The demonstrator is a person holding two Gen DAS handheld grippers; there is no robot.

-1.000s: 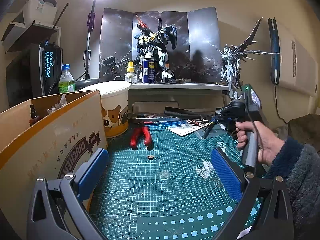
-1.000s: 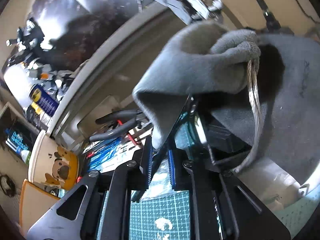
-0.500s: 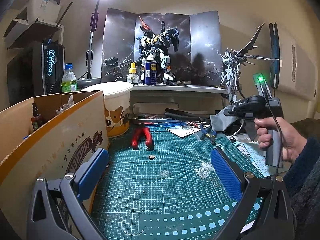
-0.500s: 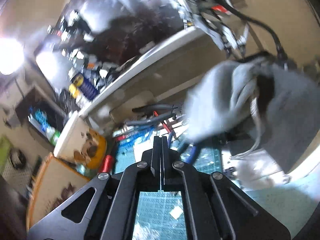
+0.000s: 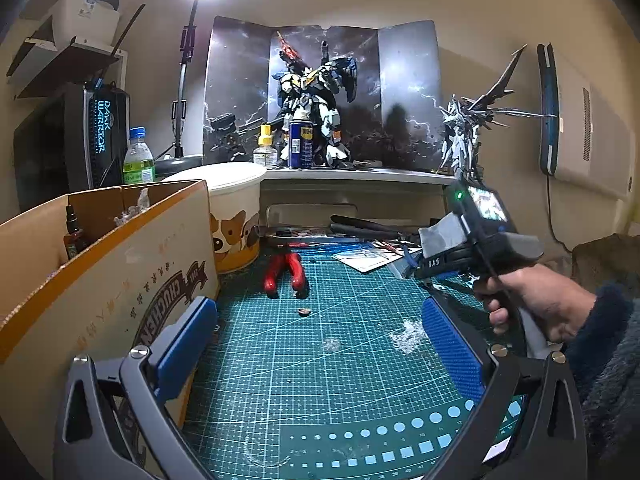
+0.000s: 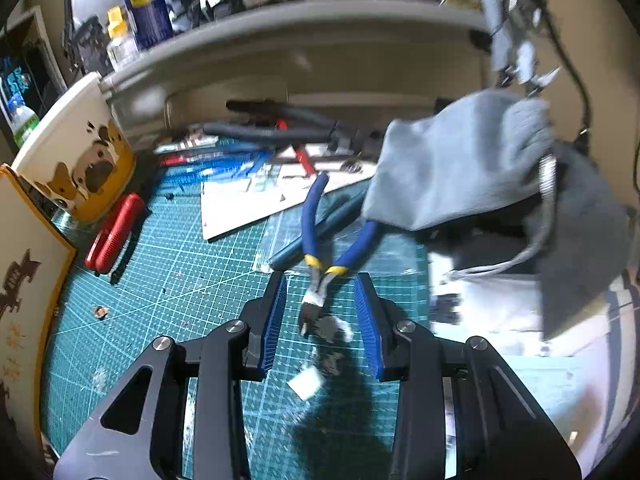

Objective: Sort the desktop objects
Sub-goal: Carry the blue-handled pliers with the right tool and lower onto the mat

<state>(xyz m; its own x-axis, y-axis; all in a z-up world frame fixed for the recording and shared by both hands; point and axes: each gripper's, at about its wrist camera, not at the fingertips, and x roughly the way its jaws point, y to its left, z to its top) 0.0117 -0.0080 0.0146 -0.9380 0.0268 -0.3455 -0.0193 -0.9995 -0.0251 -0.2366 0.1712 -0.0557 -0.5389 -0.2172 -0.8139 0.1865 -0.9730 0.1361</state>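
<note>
You are opening your right gripper point(image 6: 320, 316), empty, over the blue pliers point(image 6: 320, 248) near the mat's point(image 5: 320, 380) right edge, left gripper point(image 5: 316, 344) spread and idle, with most clutter unsorted.

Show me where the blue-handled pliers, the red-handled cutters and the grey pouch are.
blue-handled pliers point(image 6: 310, 216): right wrist view, on the left handle.
red-handled cutters point(image 5: 297, 268): left wrist view, on the right handle.
grey pouch point(image 6: 444, 172): right wrist view, on the cloth's middle.

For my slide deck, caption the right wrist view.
Right gripper, jaws just opened, poised over blue-handled pliers on the green cutting mat.
</note>
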